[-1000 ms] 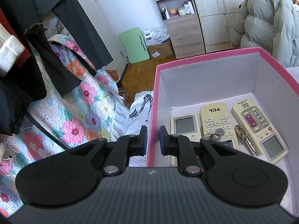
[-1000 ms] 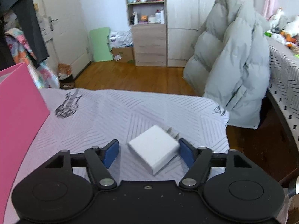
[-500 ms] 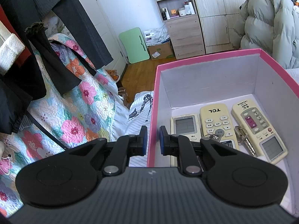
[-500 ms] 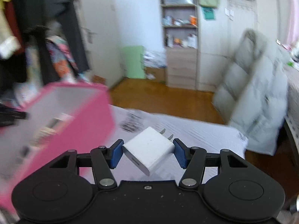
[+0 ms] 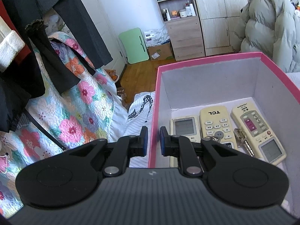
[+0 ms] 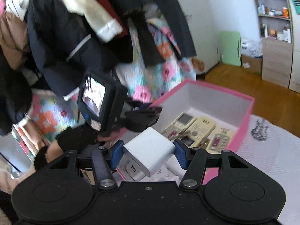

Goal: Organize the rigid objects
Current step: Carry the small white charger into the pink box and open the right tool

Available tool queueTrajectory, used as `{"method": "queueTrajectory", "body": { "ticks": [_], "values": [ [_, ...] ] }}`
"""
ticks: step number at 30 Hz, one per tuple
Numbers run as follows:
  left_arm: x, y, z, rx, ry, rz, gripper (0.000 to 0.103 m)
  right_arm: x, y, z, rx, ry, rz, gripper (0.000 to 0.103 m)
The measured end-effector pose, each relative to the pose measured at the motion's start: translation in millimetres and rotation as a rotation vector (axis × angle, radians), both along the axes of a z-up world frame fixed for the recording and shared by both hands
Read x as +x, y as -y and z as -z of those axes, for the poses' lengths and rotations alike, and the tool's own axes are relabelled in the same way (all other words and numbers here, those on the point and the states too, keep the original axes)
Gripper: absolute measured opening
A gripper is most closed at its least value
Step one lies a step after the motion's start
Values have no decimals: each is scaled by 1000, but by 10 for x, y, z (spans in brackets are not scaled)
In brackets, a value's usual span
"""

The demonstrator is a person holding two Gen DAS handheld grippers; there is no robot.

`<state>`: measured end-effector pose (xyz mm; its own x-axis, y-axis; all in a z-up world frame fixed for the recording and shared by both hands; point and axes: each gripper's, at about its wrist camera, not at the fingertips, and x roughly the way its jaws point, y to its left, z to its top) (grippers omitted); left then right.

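A pink box (image 5: 210,59) with a white inside stands on the bed. It holds three cream remotes (image 5: 213,120) and a bunch of keys (image 5: 241,138). My left gripper (image 5: 153,138) is shut on the box's left wall. My right gripper (image 6: 149,152) is shut on a white charger block (image 6: 150,150) and holds it above the near end of the box (image 6: 243,129). The remotes (image 6: 196,129) lie in the box beyond the charger. The left gripper (image 6: 142,110) with its camera shows at the box's left wall.
Dark coats (image 5: 61,28) and a floral quilt (image 5: 75,112) hang to the left of the box. A grey puffer jacket (image 5: 268,28) lies at the right. A wooden cabinet (image 5: 187,28) and a green board (image 5: 134,45) stand at the far wall.
My right gripper closed on the charger, lifted it off the bed and swung left over the pink box. The left gripper has not moved.
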<state>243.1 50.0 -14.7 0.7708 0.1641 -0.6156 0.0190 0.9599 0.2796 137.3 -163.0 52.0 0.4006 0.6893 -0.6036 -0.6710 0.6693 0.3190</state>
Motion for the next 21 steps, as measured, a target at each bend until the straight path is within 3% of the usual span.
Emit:
{"method": "queueTrajectory", "body": {
  "ticks": [2, 5, 9, 14, 21],
  "values": [
    [-1, 3, 6, 1, -3, 1, 14, 87, -145, 112, -41, -39, -6, 63],
    [30, 20, 30, 18, -27, 12, 14, 268, -322, 336, -38, -182, -77, 63],
    [46, 24, 30, 13, -35, 16, 14, 503, -438, 556, -64, -292, -58, 63],
    [39, 26, 32, 4, -36, 15, 14, 556, -635, 729, -141, -304, -31, 64],
    [15, 12, 30, -4, -32, 15, 14, 546, -716, 735, -184, -203, -2, 68]
  ]
}}
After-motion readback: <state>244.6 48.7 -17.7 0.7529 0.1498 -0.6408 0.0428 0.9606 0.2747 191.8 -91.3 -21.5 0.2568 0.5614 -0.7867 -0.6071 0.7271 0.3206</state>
